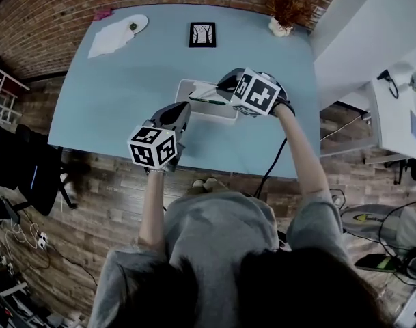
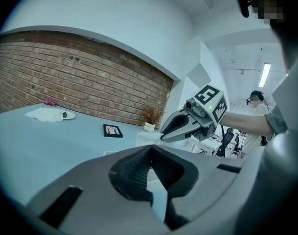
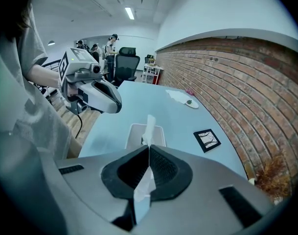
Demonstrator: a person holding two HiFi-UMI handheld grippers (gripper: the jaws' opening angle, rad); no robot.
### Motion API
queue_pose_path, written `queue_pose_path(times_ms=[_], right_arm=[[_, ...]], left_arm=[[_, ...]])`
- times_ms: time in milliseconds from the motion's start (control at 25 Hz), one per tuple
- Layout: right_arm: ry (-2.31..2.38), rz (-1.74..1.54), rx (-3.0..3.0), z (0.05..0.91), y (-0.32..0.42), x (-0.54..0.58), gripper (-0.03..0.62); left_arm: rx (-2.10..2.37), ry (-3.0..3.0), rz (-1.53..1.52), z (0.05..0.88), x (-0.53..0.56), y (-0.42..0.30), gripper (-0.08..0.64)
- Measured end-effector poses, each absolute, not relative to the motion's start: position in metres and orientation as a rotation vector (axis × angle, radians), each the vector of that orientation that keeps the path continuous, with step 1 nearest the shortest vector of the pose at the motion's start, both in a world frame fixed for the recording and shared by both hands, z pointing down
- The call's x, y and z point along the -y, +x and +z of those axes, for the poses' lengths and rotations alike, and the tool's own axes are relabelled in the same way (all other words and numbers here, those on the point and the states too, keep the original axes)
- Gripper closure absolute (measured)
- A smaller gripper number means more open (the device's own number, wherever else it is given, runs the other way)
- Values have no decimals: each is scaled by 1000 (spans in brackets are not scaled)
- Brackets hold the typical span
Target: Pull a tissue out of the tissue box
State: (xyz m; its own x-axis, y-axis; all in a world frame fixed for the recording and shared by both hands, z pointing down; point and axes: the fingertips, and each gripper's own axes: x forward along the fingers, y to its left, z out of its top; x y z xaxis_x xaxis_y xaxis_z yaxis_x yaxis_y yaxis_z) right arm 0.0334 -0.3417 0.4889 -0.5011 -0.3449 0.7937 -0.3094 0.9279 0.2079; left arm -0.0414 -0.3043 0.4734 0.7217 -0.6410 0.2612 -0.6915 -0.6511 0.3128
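Observation:
The white tissue box [image 1: 189, 89] lies on the light blue table [image 1: 126, 94] near its front edge. My right gripper [image 1: 218, 93] hangs over the box, tilted down, and is shut on a white tissue [image 3: 149, 125]. The tissue runs up from the box's slot [image 3: 146, 135] and passes between the pads. My left gripper [image 1: 182, 113] hovers just left of the box, near its front, with its jaws shut and nothing in them. It touches neither box nor tissue. In the left gripper view the right gripper [image 2: 164, 133] shows ahead, above the table.
At the table's back stand a small black picture frame [image 1: 202, 34], a dried plant in a pot [image 1: 284, 16] and a plate with a white cloth [image 1: 115, 36]. A brick wall runs behind. A white desk [image 1: 392, 115] stands to the right, a dark chair [image 1: 23, 176] to the left.

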Motion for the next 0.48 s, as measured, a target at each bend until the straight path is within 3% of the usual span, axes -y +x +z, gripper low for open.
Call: queue_pose_path(times_ms=[480], right_arm=[[539, -50, 2149, 475, 52, 335, 586]], left_arm=[[993, 2577, 170, 465, 303, -28, 557]])
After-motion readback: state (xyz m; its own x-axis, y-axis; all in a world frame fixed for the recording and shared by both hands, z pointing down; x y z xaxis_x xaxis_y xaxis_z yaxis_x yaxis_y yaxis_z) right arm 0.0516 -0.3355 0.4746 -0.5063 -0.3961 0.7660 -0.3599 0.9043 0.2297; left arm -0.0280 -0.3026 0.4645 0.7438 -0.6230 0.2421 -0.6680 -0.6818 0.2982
